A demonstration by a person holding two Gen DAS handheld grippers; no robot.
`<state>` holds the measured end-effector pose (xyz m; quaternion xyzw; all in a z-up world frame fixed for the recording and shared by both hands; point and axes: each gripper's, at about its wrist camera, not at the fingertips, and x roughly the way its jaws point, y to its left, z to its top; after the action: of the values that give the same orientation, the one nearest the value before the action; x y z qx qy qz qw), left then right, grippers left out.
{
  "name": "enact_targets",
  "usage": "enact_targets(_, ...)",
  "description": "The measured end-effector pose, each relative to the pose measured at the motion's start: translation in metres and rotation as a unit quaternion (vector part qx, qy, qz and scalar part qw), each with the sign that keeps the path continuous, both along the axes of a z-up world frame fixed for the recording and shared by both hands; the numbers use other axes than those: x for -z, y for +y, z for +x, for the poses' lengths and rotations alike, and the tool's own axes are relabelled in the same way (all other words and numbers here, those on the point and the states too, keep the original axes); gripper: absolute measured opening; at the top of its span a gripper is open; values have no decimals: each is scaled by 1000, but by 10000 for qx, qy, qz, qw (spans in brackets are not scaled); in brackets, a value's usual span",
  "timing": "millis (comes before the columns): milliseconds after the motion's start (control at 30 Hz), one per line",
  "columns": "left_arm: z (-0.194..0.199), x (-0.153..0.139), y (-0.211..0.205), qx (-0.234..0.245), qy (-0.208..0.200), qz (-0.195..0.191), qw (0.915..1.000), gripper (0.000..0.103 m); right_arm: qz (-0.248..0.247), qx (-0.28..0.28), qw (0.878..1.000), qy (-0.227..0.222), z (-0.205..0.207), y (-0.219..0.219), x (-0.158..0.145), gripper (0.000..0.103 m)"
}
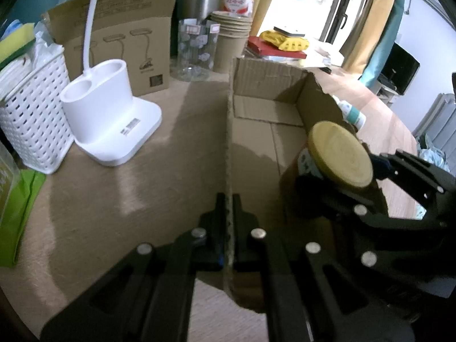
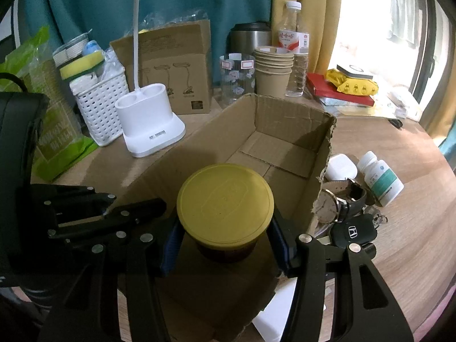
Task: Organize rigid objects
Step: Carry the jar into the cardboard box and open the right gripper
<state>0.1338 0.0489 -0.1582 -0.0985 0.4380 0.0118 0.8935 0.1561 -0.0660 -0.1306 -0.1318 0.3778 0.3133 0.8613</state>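
An open cardboard box (image 2: pixel 285 131) stands on the wooden table. My left gripper (image 1: pixel 228 213) is shut on the box's left wall (image 1: pixel 228 148) and pinches its top edge. My right gripper (image 2: pixel 225 239) is shut on a dark jar with a yellow lid (image 2: pixel 225 202) and holds it inside the box, above its floor. The jar also shows in the left wrist view (image 1: pixel 339 154), with my right gripper (image 1: pixel 356 196) around it. The jar's base is hidden.
Right of the box lie a white pill bottle (image 2: pixel 380 179), a white earbud case (image 2: pixel 340 168), a wristwatch (image 2: pixel 339 202) and a car key (image 2: pixel 353 232). Left of the box stand a white lamp base (image 2: pixel 151 125), a white basket (image 2: pixel 99 108) and a green bag (image 2: pixel 54 131). Paper cups (image 2: pixel 273 71) and bottles stand behind.
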Motion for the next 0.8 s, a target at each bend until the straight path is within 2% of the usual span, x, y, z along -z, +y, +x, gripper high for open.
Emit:
enact_targets(133,0,0,0,-3,1,-12,10000,3,40,-13,10000,30,2,-1,-1,58)
enact_targets(233,-1,0,0,-2,6,-23,10000,3,122,28,9999,-12,3,-5,-4,67)
enact_targets(333,-1,0,0,10,8,-14,10000,3,226,52,9997,-4,4,-9,-8,71)
enact_targets(467,-2,2,1,11,19,-27,10000,3,241,69,9997,-48,3,-10,-12,72)
enact_targets(567,-2,2,1,13,17,-16,10000,3,280,109,9995,-107,2,-12,-17,74)
enact_targets(633,-2,2,1,13,14,-17,10000,3,356,142,9992,-150,1,-15,-22,80)
enact_targets(800,-2,2,0,17,17,4,10000,3,526,307,9973,-403,-1,-27,-38,81)
